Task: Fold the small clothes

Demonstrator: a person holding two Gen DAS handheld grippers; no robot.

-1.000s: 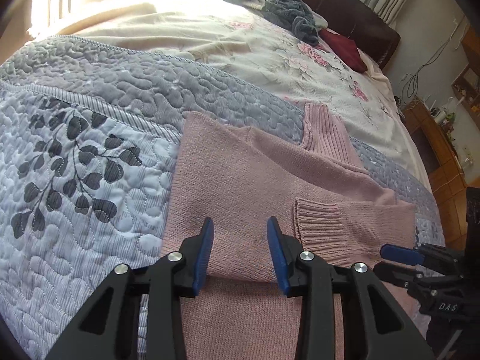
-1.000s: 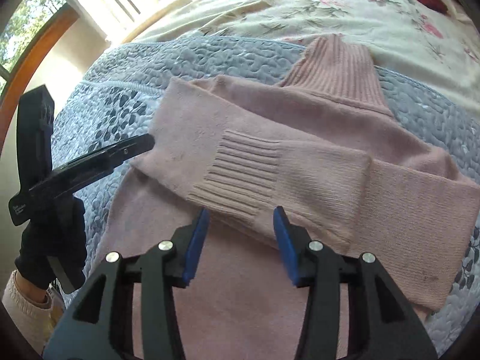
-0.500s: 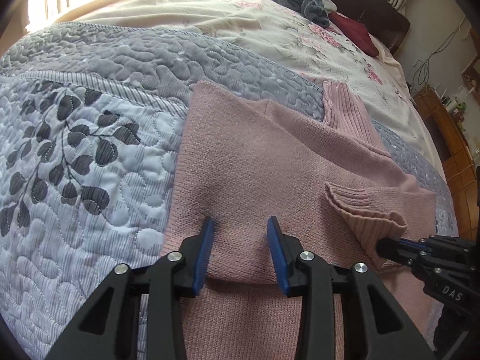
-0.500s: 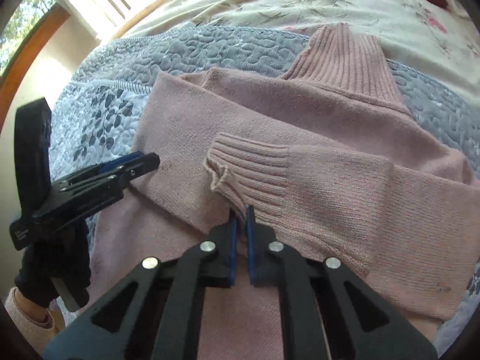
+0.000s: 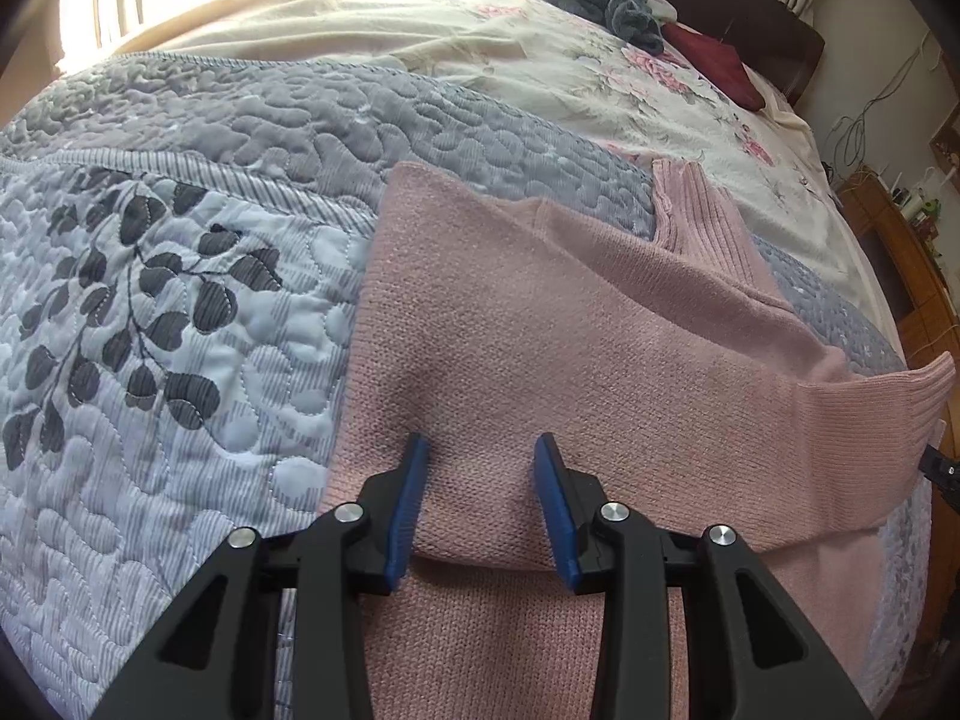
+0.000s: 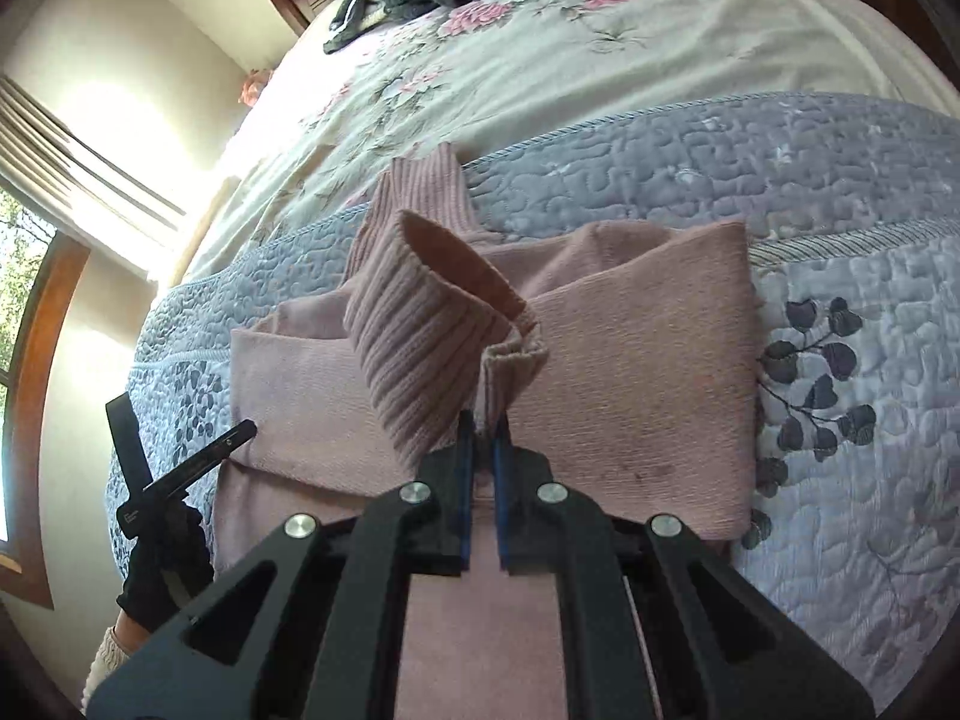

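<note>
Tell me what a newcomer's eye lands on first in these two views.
The ribbed sleeve cuff, pinched and lifted in the shut right gripper, stands up in the middle of the right wrist view. Under it the pink sweater lies across the grey leaf-patterned quilt, with the open left gripper low over its folded edge.

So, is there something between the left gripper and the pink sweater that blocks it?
Nothing visible. The left gripper is open directly over the folded sweater, with only bare knit between its fingers. The right gripper is shut on the sleeve cuff, off to the side.
</note>
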